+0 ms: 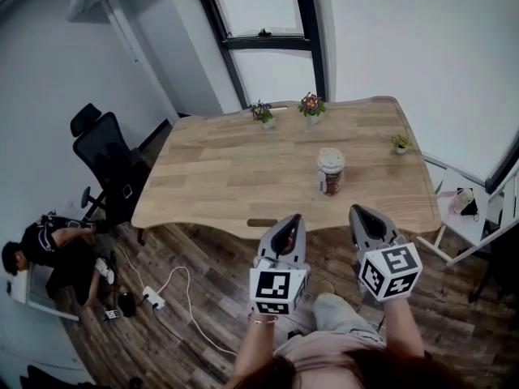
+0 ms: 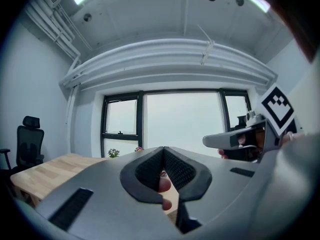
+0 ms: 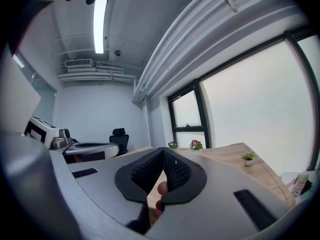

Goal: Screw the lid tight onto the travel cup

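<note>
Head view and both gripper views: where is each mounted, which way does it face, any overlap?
Head view: on the person's head, looking steeply down at the wooden table and travel cup; both forearms, left gripper and right gripper show.
Left gripper view: on the left gripper, looking level along its shut jaws toward the window; right gripper shows at right.
Right gripper view: on the right gripper, facing the table's far end; left gripper shows at left.
Shared: all three catch the office chair and flower pots.

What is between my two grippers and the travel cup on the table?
In the head view, nothing stands there. Between the left gripper, the right gripper and the travel cup lie only the table's front edge and bare wood.
</note>
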`<control>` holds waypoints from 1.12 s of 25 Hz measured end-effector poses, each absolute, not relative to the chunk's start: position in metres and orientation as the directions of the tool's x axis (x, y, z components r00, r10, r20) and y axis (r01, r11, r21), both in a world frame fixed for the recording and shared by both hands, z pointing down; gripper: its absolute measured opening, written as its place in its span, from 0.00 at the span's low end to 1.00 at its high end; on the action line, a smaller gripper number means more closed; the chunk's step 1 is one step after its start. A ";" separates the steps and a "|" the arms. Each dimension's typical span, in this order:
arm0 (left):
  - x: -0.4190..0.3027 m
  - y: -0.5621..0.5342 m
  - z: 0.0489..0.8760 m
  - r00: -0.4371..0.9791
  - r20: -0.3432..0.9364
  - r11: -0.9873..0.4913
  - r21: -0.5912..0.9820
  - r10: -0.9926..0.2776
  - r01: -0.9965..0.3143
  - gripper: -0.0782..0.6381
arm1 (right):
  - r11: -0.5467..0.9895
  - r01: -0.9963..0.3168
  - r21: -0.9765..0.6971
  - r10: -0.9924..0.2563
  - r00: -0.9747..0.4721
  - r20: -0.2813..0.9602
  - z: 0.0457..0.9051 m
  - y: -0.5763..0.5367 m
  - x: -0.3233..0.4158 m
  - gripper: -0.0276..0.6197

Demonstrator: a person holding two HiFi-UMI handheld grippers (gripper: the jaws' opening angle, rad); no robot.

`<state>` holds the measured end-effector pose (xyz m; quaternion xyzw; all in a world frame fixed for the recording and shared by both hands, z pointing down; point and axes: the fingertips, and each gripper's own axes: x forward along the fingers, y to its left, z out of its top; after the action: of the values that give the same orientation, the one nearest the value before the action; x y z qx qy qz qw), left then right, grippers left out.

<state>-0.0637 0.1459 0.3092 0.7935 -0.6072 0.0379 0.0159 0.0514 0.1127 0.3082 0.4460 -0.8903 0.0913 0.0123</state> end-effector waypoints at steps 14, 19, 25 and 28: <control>-0.057 0.164 0.293 0.249 0.052 -0.252 -0.050 -0.967 -0.966 0.11 | 0.605 -0.785 -0.134 -0.783 -0.617 0.076 0.291 0.134 0.057 0.04; -0.056 0.170 0.292 0.239 0.049 -0.242 -0.049 -0.970 -0.969 0.11 | 0.613 -0.780 -0.127 -0.779 -0.623 0.068 0.287 0.141 0.059 0.04; -0.055 0.177 0.291 0.229 0.050 -0.231 -0.052 -0.972 -0.972 0.11 | 0.611 -0.781 -0.124 -0.780 -0.621 0.068 0.287 0.147 0.063 0.04; -0.049 0.181 0.289 0.232 0.048 -0.234 -0.052 -0.972 -0.971 0.11 | 0.609 -0.784 -0.122 -0.783 -0.619 0.068 0.287 0.150 0.067 0.04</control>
<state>-0.0492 0.1806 0.2894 0.7849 -0.6187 0.0349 -0.0057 0.0668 0.1505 0.2875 0.4366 -0.8969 0.0700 0.0037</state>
